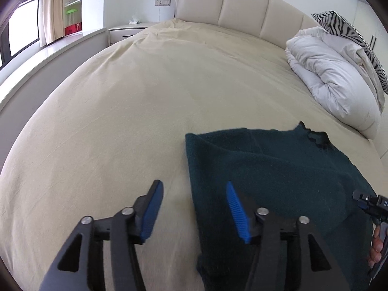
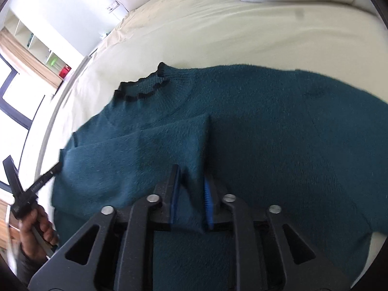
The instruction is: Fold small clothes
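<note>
Because the fuzzy teal knitted sweater (image 2: pixel 266 126) lies flat on the cream-sheeted bed (image 1: pixel 145 97) for folding, the left gripper (image 1: pixel 194 208) hovers wide and empty over its edge. Near the sweater's folded sleeve, the right gripper (image 2: pixel 191 194) stands narrowly parted, fabric between its jaws; whether gripped, I cannot tell.

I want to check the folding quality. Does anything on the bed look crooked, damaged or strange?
Nothing looks damaged. The green sweater lies on the beige sheet, with one sleeve folded across the body. That sleeve lies at a slant and its end forms a small raised ridge between the right gripper jaws.

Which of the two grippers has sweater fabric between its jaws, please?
The right gripper: a fold of the teal sweater sits between its jaws. The left gripper stands open, empty.
</note>
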`<state>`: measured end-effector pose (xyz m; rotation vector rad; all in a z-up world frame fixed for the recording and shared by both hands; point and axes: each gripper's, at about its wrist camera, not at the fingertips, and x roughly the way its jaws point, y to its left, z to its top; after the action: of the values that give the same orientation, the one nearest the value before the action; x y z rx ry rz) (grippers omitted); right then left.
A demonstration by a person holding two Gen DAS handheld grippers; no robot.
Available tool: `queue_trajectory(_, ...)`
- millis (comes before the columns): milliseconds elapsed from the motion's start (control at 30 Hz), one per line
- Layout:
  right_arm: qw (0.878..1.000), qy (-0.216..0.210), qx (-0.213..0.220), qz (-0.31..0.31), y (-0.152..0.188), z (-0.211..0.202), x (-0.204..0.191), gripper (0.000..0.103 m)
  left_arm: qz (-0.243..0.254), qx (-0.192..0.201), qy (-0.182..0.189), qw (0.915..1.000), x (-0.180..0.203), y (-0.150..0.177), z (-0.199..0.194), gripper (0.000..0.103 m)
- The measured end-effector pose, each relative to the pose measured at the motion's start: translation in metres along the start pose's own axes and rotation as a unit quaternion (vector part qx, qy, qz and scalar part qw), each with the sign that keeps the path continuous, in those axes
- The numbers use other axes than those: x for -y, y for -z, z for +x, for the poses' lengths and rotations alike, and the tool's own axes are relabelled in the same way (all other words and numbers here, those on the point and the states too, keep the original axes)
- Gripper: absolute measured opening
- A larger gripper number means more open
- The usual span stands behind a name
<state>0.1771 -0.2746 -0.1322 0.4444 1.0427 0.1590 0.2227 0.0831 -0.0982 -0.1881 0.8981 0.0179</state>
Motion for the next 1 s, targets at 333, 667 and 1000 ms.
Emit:
queue_trajectory(333,0.998,0.050,-0.003,-0.044,0.023,-0.001,-0.012,0.009,0.065,-0.021,-0.011,0.9976,0.018,0.033,0.001,0.011)
queue_trajectory(667,0.999,0.031,-0.007,-0.003,0.037,-0.003,0.003,0.006,0.069,-0.011,-0.023,0.9973,0.011,0.039,0.007,0.010)
queue_trajectory(1000,0.998,0.006,0.052,0.045,0.035,-0.048,0.034,0.023,0.093,0.045,-0.057,0.9930,0.025,0.034,-0.044,0.035)
